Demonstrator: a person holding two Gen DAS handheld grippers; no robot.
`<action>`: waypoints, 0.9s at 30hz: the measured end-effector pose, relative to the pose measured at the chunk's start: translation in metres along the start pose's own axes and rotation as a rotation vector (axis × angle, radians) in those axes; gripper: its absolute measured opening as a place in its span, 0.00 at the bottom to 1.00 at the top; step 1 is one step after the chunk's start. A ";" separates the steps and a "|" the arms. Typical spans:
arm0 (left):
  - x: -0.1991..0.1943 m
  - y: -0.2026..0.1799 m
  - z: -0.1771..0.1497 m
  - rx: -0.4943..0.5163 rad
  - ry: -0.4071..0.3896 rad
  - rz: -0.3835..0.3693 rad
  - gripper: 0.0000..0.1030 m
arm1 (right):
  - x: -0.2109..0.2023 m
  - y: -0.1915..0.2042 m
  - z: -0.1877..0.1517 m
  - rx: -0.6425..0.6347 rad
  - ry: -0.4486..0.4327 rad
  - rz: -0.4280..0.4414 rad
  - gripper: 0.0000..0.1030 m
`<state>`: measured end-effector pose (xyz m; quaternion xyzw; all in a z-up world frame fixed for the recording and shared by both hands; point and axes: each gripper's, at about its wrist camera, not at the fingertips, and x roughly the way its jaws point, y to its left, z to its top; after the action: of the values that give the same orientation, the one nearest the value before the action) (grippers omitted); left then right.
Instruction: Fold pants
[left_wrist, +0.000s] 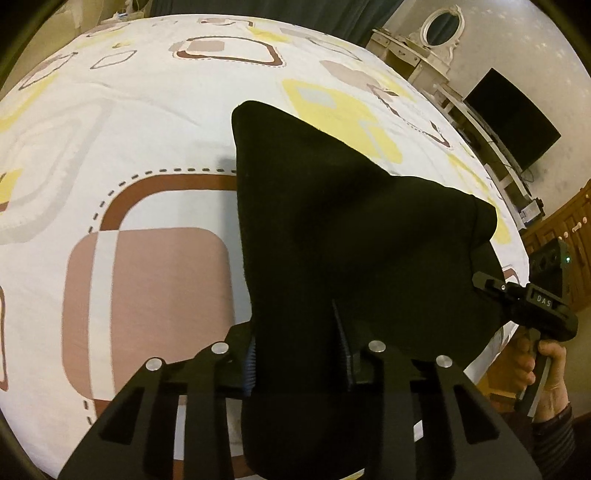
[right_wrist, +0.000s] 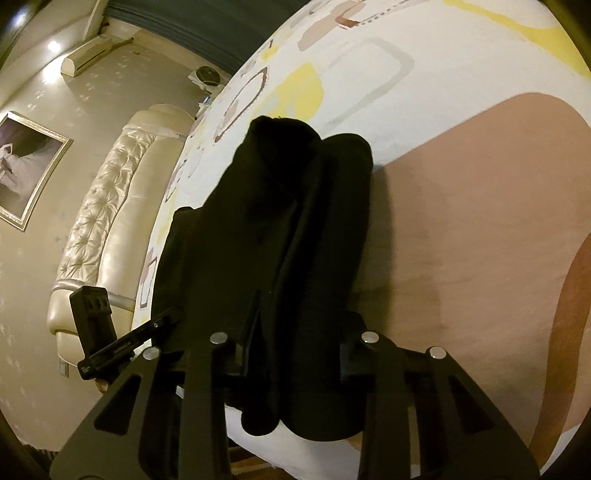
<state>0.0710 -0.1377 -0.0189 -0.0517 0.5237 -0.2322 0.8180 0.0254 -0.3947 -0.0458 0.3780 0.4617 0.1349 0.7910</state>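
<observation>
Black pants (left_wrist: 332, 221) fill the centre of the left wrist view, lying on a bed sheet (left_wrist: 147, 110) printed with brown, pink and yellow rounded squares. At bottom centre, the left hand-held gripper (left_wrist: 299, 354) is clamped on the near edge of the fabric. At right edge, the right hand-held gripper (left_wrist: 491, 286) bites another part of the pants, held by a hand (left_wrist: 543, 365). A dark monitor (left_wrist: 517, 118) stands at upper right.

Right wrist view: the pants (right_wrist: 280, 229) run up the centre over the sheet (right_wrist: 480, 203); the right hand-held gripper (right_wrist: 295, 347) pinches the bunched cloth. The left hand-held gripper (right_wrist: 173, 317) appears at lower left, and a tufted headboard (right_wrist: 107, 192) at left.
</observation>
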 end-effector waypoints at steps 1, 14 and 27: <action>-0.001 0.002 0.001 0.000 -0.001 0.004 0.33 | 0.000 0.001 0.000 -0.002 0.001 0.003 0.30; -0.044 0.068 -0.001 -0.026 -0.026 0.127 0.32 | 0.060 0.058 -0.003 -0.066 0.080 0.068 0.29; -0.072 0.121 -0.016 -0.094 -0.043 0.137 0.32 | 0.107 0.101 -0.013 -0.093 0.141 0.111 0.29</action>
<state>0.0719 0.0034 -0.0055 -0.0590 0.5186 -0.1494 0.8398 0.0858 -0.2596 -0.0440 0.3554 0.4878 0.2260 0.7646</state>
